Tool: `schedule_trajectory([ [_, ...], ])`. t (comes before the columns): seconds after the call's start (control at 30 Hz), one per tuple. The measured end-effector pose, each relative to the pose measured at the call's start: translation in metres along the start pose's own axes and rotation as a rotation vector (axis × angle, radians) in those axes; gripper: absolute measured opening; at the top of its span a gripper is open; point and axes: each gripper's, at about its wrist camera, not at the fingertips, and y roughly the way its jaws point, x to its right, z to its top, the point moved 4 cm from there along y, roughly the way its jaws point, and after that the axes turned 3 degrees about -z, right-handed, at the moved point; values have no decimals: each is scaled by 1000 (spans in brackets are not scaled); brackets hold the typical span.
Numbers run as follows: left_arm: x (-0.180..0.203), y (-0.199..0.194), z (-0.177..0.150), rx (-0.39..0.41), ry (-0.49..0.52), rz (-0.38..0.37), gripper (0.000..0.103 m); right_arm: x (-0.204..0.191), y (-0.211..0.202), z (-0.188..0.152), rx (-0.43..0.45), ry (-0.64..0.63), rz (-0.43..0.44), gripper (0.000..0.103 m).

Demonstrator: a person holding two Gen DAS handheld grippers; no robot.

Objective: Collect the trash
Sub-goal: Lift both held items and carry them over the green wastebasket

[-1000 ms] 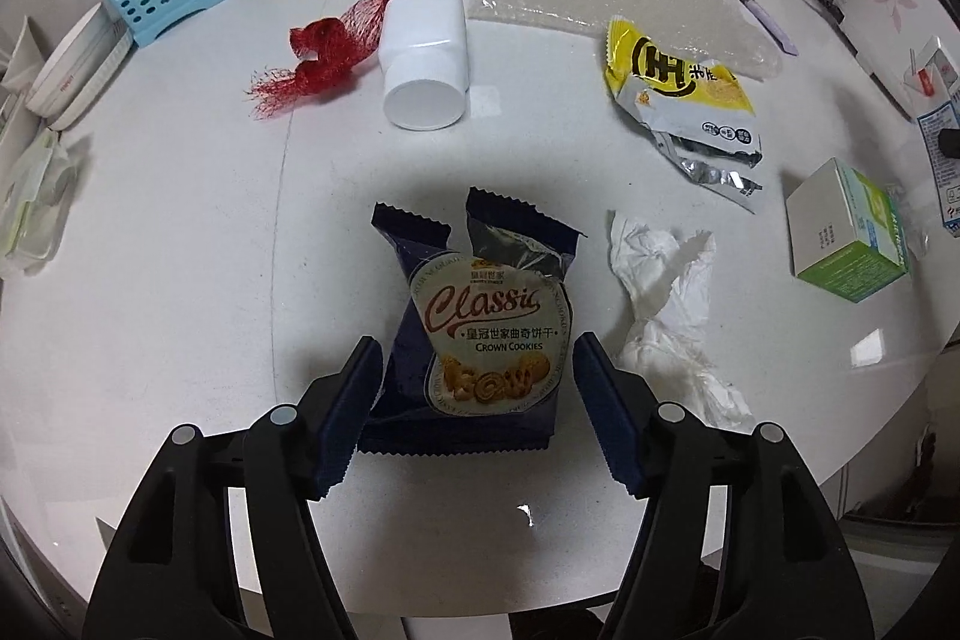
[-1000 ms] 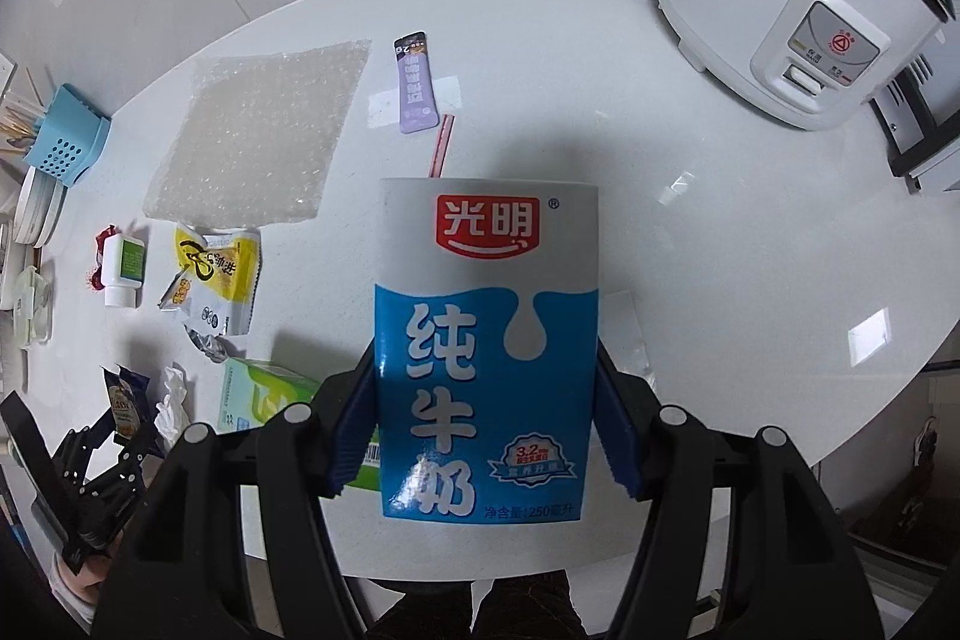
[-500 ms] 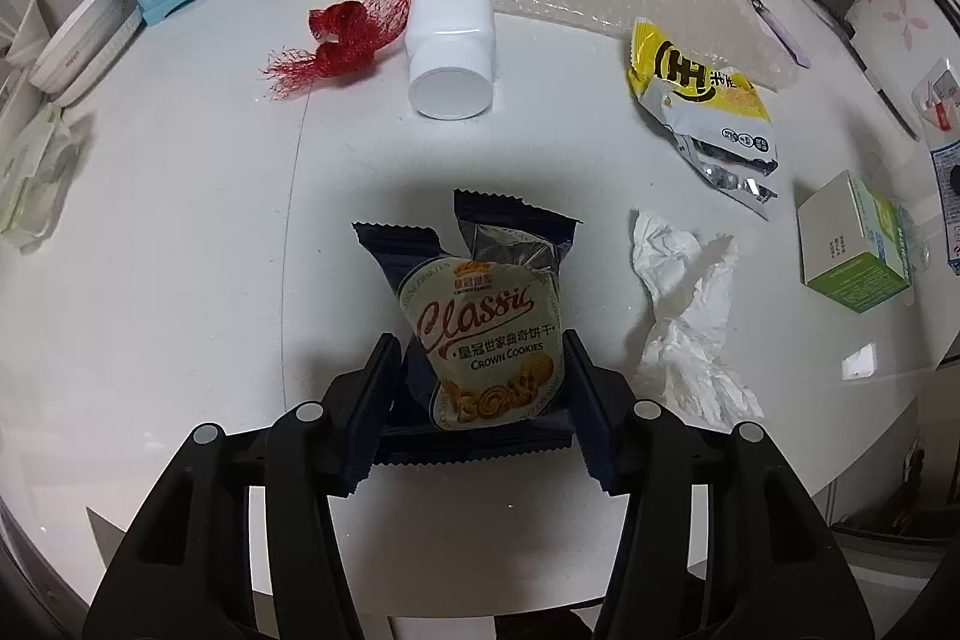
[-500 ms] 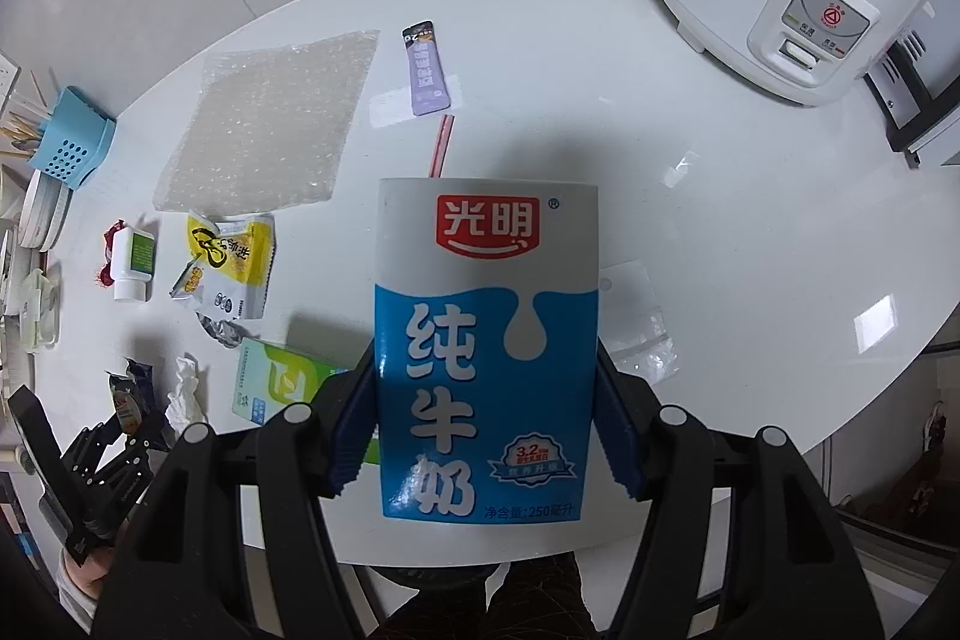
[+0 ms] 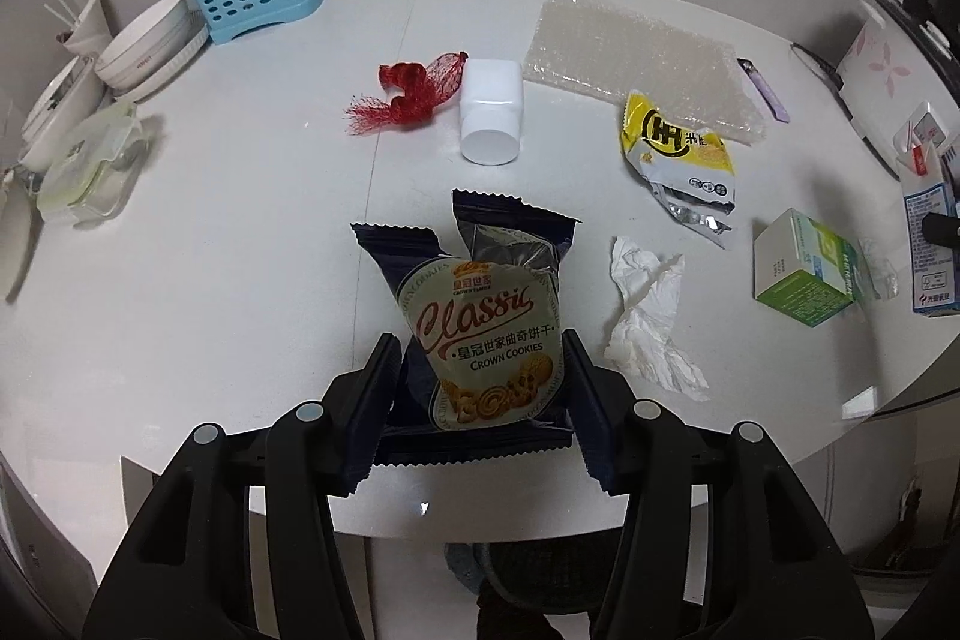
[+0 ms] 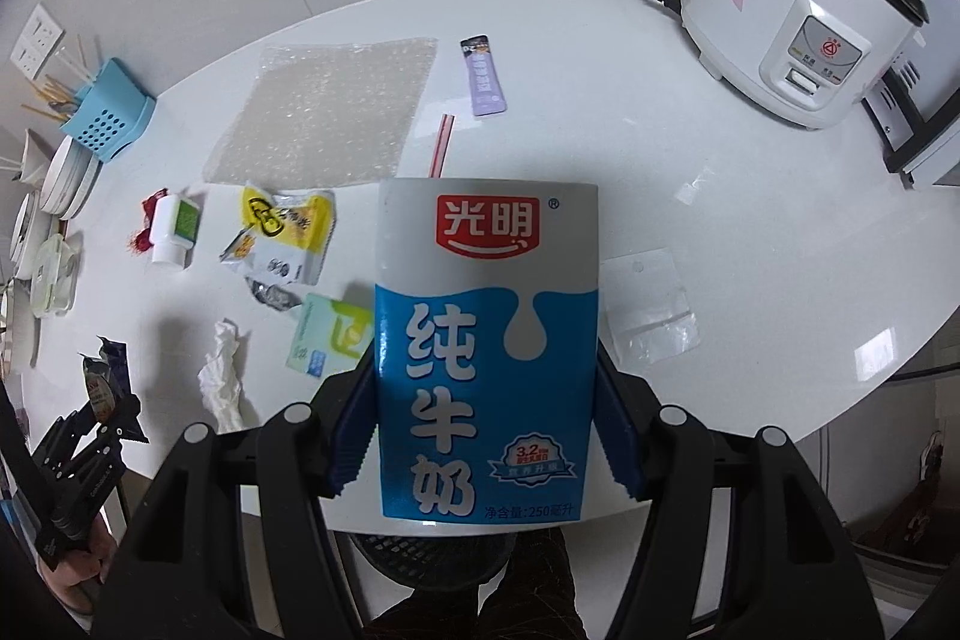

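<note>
1. White round counter (image 5: 240,232) fills both views, with litter spread across the middle and right of the left wrist view.
2. My right claw (image 6: 486,436) grips the milk carton (image 6: 486,340) at centre frame. Its sides are smooth, so I judge it could slide out if I tilt.
3. My left claw (image 5: 483,400) is clamped on the cookie wrapper (image 5: 480,316) at lower centre. The foil is limp, so it may fold and slip free.
4. Crumpled tissue (image 5: 651,316), right of centre, looks light enough to be brushed off the near edge.

2 snack wrappers (image 5: 480,316), 1 milk carton (image 6: 486,352), 1 tissue (image 5: 651,316).
</note>
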Motion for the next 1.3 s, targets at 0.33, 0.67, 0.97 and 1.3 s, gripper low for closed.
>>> schedule_trajectory([
  [0.33, 2, -55, -22, 78, 26, -63, 53, -37, -37, -59, 61, -10, -1, 60],
  [0.67, 7, -81, -76, 82, 14, -65, 53, -71, -57, -137, 111, -77, 73, 60],
  [0.97, 25, -75, -143, 46, -60, -68, 53, -68, -40, -204, 92, -175, 121, 60],
  [1.3, 47, -42, -197, -2, -86, -71, 53, -50, -4, -245, 82, -222, 107, 60],
])
